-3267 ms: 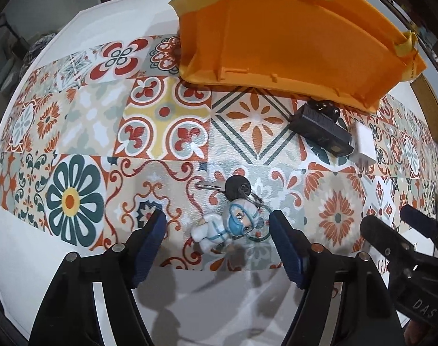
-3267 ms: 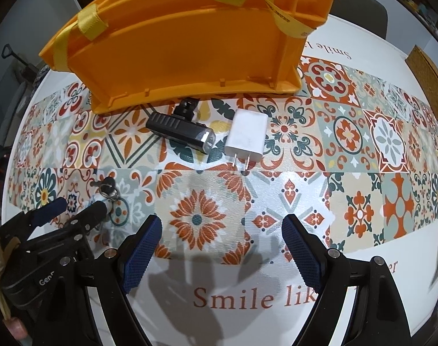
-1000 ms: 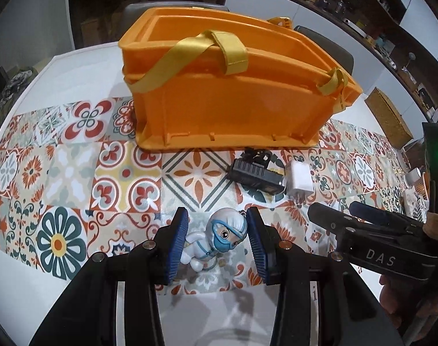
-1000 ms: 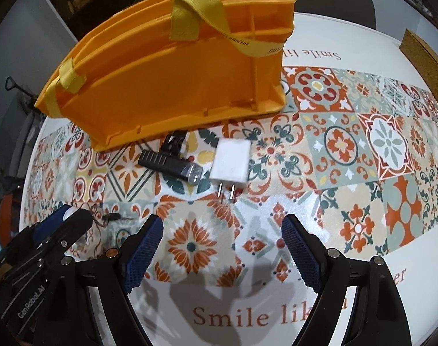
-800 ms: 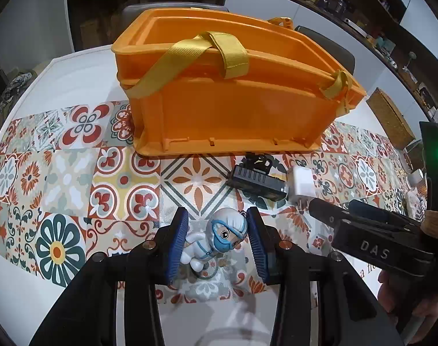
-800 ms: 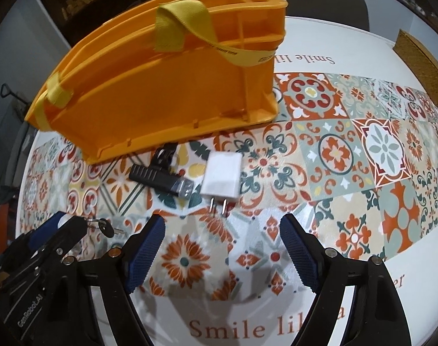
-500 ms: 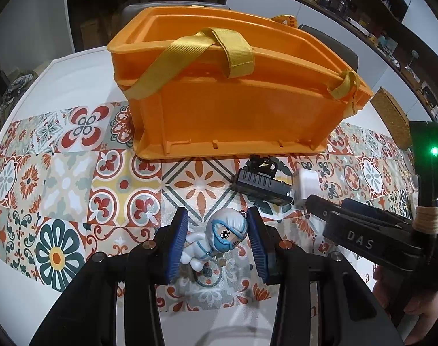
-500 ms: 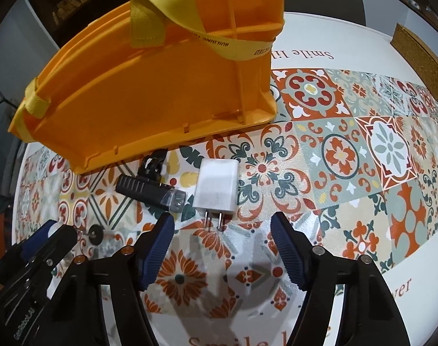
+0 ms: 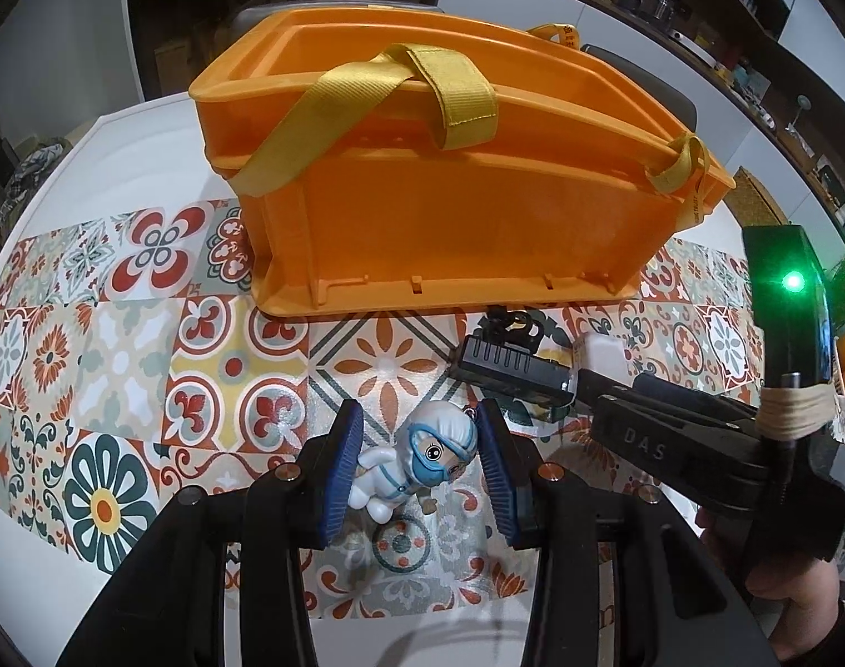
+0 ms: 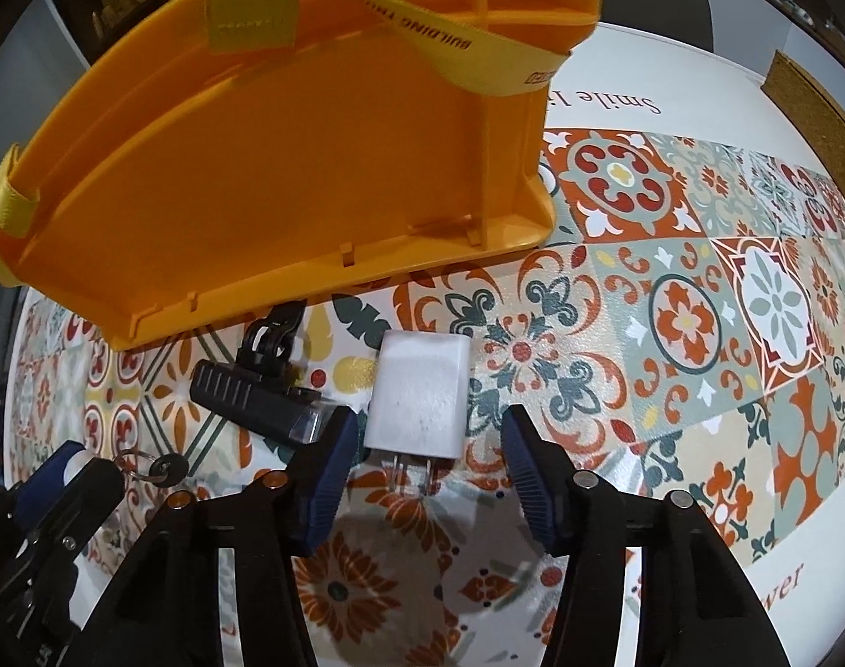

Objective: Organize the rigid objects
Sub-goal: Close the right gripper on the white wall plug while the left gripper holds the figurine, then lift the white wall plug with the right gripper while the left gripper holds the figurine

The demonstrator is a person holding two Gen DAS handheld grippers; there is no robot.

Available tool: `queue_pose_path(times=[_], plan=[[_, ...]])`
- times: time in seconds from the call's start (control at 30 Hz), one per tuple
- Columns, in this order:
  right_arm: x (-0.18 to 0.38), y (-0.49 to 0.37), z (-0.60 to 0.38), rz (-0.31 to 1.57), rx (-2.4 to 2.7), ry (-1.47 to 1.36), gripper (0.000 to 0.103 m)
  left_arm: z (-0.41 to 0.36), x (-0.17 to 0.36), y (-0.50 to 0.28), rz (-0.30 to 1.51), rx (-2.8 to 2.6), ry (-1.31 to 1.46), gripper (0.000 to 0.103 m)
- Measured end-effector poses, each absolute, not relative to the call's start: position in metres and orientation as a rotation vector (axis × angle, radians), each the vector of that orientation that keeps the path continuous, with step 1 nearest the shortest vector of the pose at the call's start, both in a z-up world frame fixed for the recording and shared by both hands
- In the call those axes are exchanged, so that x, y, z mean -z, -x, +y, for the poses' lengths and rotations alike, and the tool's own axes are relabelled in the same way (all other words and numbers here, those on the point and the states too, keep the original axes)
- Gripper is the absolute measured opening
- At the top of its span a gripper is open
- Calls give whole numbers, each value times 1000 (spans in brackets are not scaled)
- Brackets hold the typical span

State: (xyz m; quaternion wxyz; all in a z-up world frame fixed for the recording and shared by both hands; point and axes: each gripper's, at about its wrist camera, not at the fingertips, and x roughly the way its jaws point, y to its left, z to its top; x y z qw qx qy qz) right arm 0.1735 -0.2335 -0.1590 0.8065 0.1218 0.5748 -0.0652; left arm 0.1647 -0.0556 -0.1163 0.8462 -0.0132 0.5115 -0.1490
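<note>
Now, left gripper (image 9: 419, 469): clamped on the toy figure (image 9: 417, 458), lifted above the patterned mat (image 9: 117, 356);
Right gripper (image 10: 428, 464): spread wide, blue pads either side of the white charger (image 10: 419, 394), not touching;
Charger: flat on mat, just beside the black clip light (image 10: 258, 397);
Orange basket (image 9: 450, 189): behind both, yellow straps (image 9: 367, 105) draped over rim;
Key (image 10: 167, 467): dangling beside left gripper.
</note>
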Motion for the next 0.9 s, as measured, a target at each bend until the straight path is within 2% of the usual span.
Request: queue_pose_path(times=[0.2, 0.3, 0.57, 0.9], plan=[[164, -179, -232, 1246, 139, -257, 46, -57, 118, -167, 1077, 311, 21, 42], [170, -183, -233, 1249, 144, -246, 39, -57, 119, -168, 1080, 311, 20, 42], [170, -173, -234, 1240, 143, -247, 38, -55, 119, -167, 1079, 308, 17, 42], [143, -150, -237, 1203, 121, -270, 38, -54, 103, -156, 1043, 322, 14, 42]])
